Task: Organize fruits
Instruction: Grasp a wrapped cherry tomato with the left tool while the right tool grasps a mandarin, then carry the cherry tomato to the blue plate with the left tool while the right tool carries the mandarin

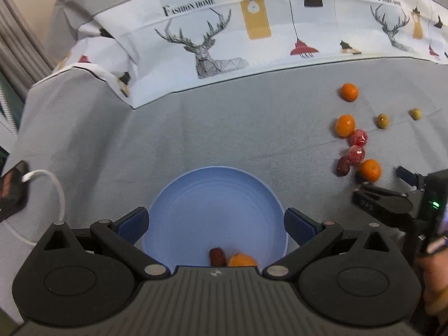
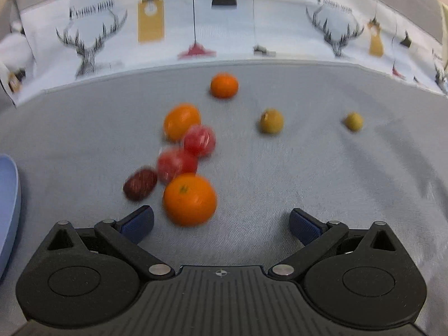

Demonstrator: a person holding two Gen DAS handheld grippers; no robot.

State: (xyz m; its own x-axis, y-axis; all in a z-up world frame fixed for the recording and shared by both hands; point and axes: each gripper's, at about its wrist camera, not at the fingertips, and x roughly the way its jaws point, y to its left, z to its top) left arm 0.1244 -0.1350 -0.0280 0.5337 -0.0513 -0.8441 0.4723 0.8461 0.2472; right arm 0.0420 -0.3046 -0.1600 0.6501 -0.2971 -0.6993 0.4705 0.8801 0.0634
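Observation:
A light blue bowl (image 1: 215, 196) sits on the grey cloth; my open, empty left gripper (image 1: 217, 222) hovers over its near side. In the bowl lie a dark red date (image 1: 217, 256) and an orange (image 1: 242, 260), partly hidden by the gripper body. My right gripper (image 2: 221, 224) is open and empty, just behind the nearest orange (image 2: 189, 198). Beyond it lie a dark red date (image 2: 140, 184), two red wrapped fruits (image 2: 176, 163) (image 2: 199, 140), two more oranges (image 2: 181, 121) (image 2: 224, 84) and two green-yellow fruits (image 2: 271, 121) (image 2: 353, 121). The right gripper also shows in the left wrist view (image 1: 380, 184).
A printed cloth with deer and lamps (image 1: 212, 44) rises behind the table. A phone with a white cable (image 1: 12, 187) lies at the left edge. The bowl's rim (image 2: 8, 201) shows at the far left of the right wrist view.

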